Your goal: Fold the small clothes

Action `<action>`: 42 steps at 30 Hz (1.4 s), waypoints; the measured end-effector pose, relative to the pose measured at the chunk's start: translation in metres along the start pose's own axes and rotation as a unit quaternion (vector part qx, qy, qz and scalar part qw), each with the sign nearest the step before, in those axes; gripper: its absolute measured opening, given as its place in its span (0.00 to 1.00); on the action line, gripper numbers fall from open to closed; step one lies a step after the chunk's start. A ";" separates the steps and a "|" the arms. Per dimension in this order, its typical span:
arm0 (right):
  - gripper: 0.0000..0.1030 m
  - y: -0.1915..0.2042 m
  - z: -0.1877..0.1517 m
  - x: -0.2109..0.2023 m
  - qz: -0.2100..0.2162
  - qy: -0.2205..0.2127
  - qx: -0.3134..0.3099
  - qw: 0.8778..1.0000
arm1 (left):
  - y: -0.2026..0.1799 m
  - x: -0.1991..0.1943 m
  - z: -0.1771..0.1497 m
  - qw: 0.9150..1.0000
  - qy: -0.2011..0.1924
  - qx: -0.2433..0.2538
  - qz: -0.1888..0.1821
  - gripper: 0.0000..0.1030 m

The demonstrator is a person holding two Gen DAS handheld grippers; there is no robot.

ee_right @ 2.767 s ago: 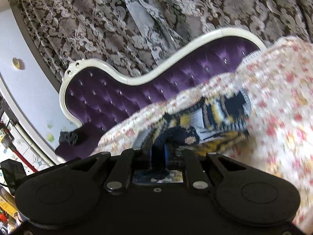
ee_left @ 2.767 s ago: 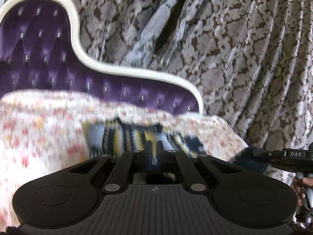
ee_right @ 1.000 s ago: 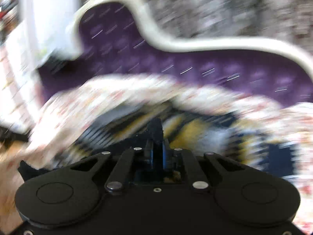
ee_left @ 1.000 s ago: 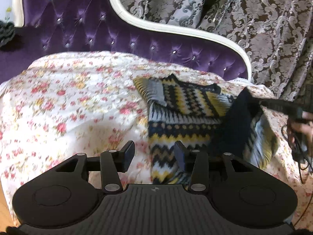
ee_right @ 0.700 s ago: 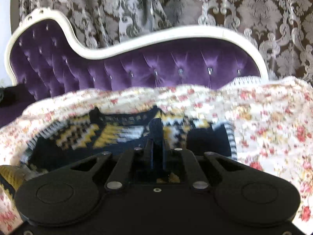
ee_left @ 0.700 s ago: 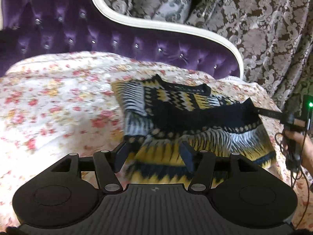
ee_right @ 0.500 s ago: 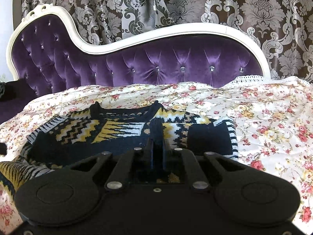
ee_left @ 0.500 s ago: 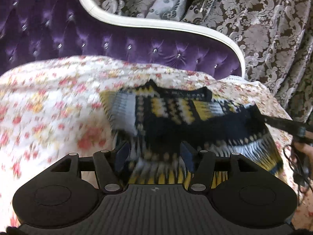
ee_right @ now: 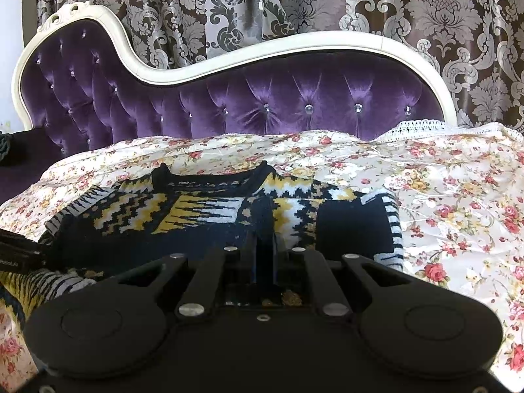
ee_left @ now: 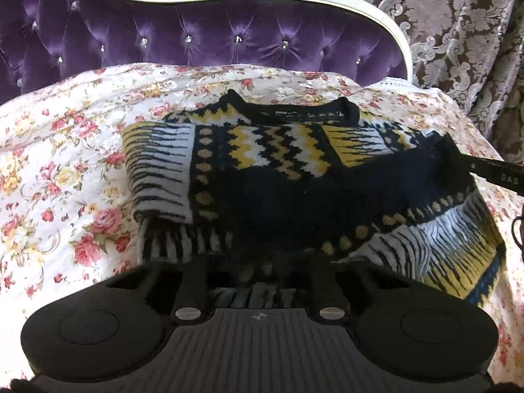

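Lying across a white bedspread printed with pink and yellow roses (ee_left: 65, 170), the small black, yellow and white zigzag-knit sweater (ee_left: 271, 150) rests with its black collar toward the tufted purple velvet headboard (ee_right: 262, 98) and its lower half already doubled up over the chest. That doubled panel is raised off the bedspread, slung between the two tools, which suggests a bottom-to-top fold in mid-carry. The left gripper (ee_left: 258, 268) sits at the near hem, and its jaws have just been closing; the knit covers the fingertips, so the contact itself is hard to see, but the fabric bunched between them makes a pinch on the hem the likely reading. The right gripper (ee_right: 262, 245) has its jaws drawn together on a dark ridge of the same sweater, holding the other corner of the flap. Gripping both corners at once keeps the folded edge taut and straight, so the flap should land square rather than skewed. Behind the headboard hangs a brown curtain with silver damask pattern (ee_right: 425, 9). Judging from the layout, setting the flap down level near the collar comes next.
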State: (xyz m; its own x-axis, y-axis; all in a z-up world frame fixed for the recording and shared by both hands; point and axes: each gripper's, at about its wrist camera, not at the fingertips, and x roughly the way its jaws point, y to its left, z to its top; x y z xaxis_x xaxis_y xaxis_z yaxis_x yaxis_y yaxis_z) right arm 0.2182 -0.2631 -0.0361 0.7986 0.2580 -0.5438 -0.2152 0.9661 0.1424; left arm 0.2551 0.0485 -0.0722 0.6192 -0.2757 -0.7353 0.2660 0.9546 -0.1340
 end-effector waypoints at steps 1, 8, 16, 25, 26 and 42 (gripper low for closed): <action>0.15 0.000 -0.001 -0.001 0.000 0.000 0.000 1.000 | -0.002 -0.003 -0.002 1.000 -0.013 0.003 0.005 0.07; 0.15 0.006 0.005 -0.027 0.008 -0.033 -0.007 0.999 | -0.017 -0.058 0.001 0.989 -0.136 0.033 0.050 0.05; 0.14 0.010 0.057 -0.026 -0.015 -0.090 -0.025 0.996 | -0.010 -0.069 0.064 0.979 -0.186 0.049 0.064 0.05; 0.14 0.010 0.079 0.058 -0.053 -0.031 -0.040 0.997 | 0.005 0.016 0.092 0.989 -0.109 0.039 0.091 0.05; 0.14 0.010 0.078 0.070 -0.058 -0.021 -0.042 0.997 | 0.006 0.028 0.092 0.990 -0.097 0.041 0.096 0.05; 0.35 -0.007 0.034 0.130 -0.098 0.020 -0.008 0.995 | 0.026 0.088 0.063 0.990 -0.084 0.011 0.112 0.09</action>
State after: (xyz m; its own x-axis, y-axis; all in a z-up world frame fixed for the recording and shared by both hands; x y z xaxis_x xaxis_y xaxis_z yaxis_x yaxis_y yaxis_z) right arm 0.3429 -0.2363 -0.0799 0.8029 0.0636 -0.5927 -0.0663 0.9977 0.0172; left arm 0.3627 0.0420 -0.0983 0.7780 -0.0733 -0.6239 0.1224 0.9918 0.0362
